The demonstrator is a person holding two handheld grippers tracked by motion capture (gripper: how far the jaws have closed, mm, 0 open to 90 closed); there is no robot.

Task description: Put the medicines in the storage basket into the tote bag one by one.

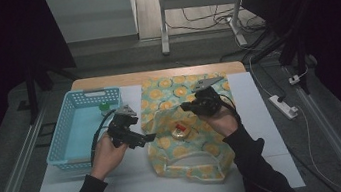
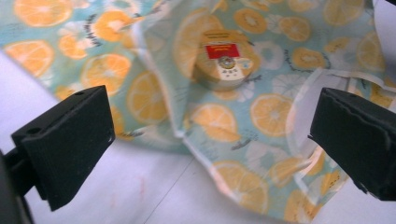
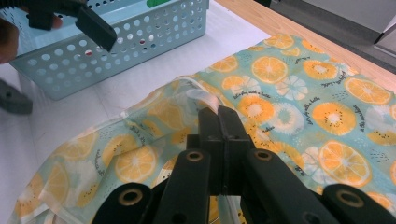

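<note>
An orange-slice patterned cloth bag (image 1: 182, 124) lies mid-table on a white sheet. A small round tin (image 1: 181, 131) with a red label sits in the bag's lifted mouth; the left gripper view shows that tin (image 2: 226, 65) resting on the fabric. My right gripper (image 1: 189, 106) is shut on the bag's upper edge and holds it raised. In the right gripper view the shut gripper (image 3: 219, 133) pinches fabric and a pale strap (image 3: 201, 97). My left gripper (image 1: 146, 139) stands open at the bag's left edge, its pads (image 2: 70, 140) wide apart above the fabric border (image 2: 205, 140).
A light blue perforated basket (image 1: 71, 140) stands at the left, with a small green item (image 1: 104, 106) at its far end. The basket wall (image 3: 140, 37) is close behind the left gripper's jaw. The table's wooden back edge (image 1: 155, 74) lies beyond the bag.
</note>
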